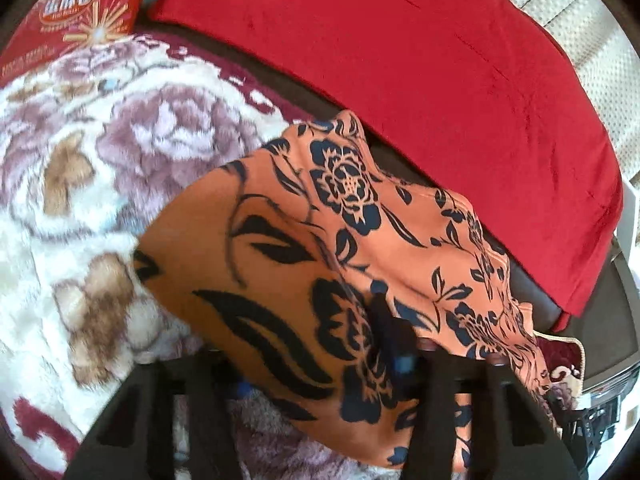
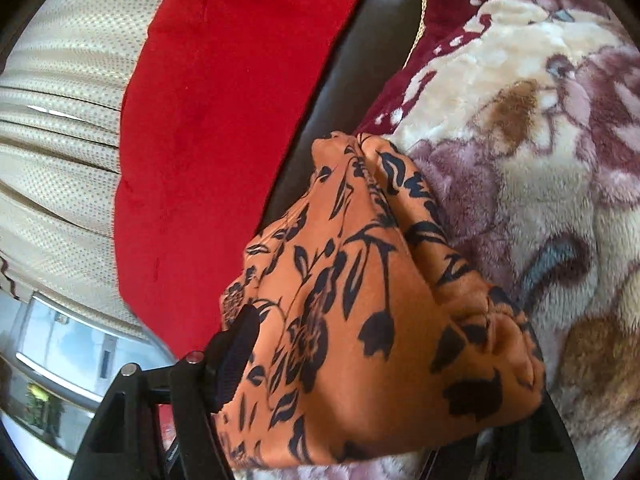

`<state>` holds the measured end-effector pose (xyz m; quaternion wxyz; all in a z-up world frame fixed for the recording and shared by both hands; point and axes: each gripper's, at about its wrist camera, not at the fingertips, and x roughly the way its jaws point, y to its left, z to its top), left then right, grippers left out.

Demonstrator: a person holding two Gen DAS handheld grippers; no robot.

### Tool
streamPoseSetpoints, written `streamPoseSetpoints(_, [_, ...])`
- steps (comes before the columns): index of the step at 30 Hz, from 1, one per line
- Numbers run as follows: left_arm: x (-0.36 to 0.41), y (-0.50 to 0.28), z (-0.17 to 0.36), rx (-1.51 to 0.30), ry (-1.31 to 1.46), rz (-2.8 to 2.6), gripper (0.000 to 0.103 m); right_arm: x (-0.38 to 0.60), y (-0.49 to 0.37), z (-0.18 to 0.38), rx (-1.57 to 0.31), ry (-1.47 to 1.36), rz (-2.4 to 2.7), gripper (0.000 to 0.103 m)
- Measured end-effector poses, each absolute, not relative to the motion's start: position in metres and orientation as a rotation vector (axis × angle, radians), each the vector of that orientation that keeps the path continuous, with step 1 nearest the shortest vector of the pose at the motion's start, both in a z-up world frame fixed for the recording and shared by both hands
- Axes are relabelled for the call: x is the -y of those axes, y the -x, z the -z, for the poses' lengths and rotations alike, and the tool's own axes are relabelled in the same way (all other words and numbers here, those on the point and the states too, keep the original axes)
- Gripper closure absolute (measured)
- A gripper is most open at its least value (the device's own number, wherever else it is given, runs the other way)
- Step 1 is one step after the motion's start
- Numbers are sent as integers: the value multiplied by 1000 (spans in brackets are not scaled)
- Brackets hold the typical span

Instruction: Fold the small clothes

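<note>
I am seeing the left hand-held gripper (image 1: 394, 344) pinching a bunched fold of the orange garment (image 1: 320, 240) with black floral print; its fingers are blurred. The right hand-held gripper (image 2: 384, 360) is clamping a thick bundle of the same garment (image 2: 360, 300), cloth filling the jaws. The garment is draping over the floral fleece blanket (image 1: 80, 160). Beyond it a red cushion (image 1: 420, 60) is lying. Farthest off, a red snack bag (image 1: 80, 12) is showing printed characters too blurred for reading.
</note>
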<state>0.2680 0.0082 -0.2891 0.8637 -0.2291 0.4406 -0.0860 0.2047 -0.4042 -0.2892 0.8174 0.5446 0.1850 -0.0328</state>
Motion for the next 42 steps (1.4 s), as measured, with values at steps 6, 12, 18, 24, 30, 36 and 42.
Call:
streamPoseSetpoints(6, [-12, -266, 281, -890, 475, 200, 81, 401, -211, 289, -438, -1076, 153, 70])
streamPoseSetpoints(12, [-13, -250, 251, -797, 409, 217, 84, 378, -207, 251, -390, -838, 199, 80])
streamPoseSetpoints(18, [-24, -220, 226, -756, 372, 268, 84, 363, -184, 227, -329, -714, 218, 81])
streamPoseSetpoints(24, [-41, -154, 228, -729, 301, 311, 84, 347, -123, 220, -326, -670, 210, 81])
streamPoseSetpoints(30, [-44, -136, 281, -926, 189, 286, 71, 337, -81, 267, -445, -708, 229, 79])
streamPoseSetpoints(36, [-102, -119, 254, -907, 272, 258, 51, 381, -53, 285, -493, -977, 204, 45])
streamPoseSetpoints(42, [-96, -107, 215, -739, 78, 116, 49, 414, 11, 260, -240, -955, 392, 32])
